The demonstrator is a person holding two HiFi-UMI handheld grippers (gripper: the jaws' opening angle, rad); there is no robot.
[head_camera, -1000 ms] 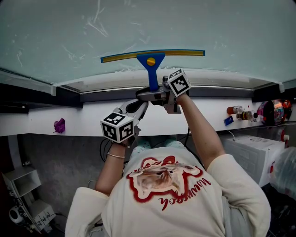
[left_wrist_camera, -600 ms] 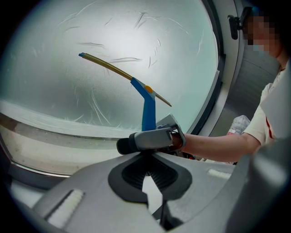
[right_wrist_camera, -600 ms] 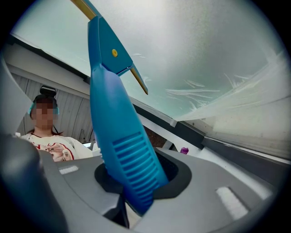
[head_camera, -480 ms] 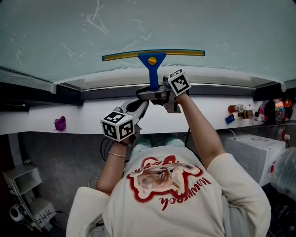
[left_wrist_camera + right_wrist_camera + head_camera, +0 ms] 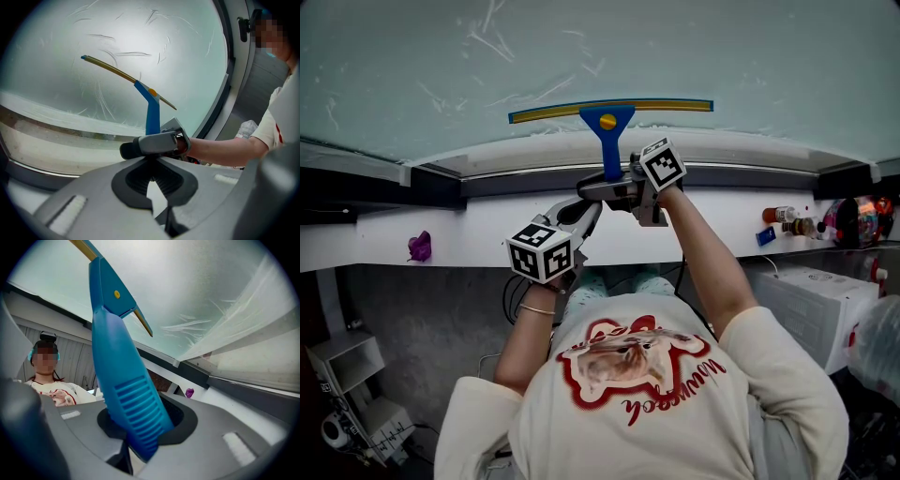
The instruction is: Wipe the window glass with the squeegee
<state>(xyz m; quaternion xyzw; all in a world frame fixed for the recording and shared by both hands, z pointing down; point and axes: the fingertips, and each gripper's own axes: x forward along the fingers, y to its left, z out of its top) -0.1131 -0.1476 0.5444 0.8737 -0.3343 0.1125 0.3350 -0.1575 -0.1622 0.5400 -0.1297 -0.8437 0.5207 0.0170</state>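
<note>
Right gripper (image 5: 140,430) — jaws were clamped on the blue handle of the squeegee (image 5: 607,141), its blade lying against the window glass (image 5: 750,56) at 12 o'clock, low on the pane. Left gripper (image 5: 151,174) — jaws were together on nothing, at 7 o'clock of the right.

You are indoors at a large window (image 5: 769,56), apparently in a domestic room. Small bottles (image 5: 784,223) stand on the white sill (image 5: 712,230). A white box-shaped unit (image 5: 806,309) sits nearby.

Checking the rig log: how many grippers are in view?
2. The right gripper is raised at the window frame, jaws shut on the squeegee. The left gripper sits just below-left of it, jaws shut on nothing.
</note>
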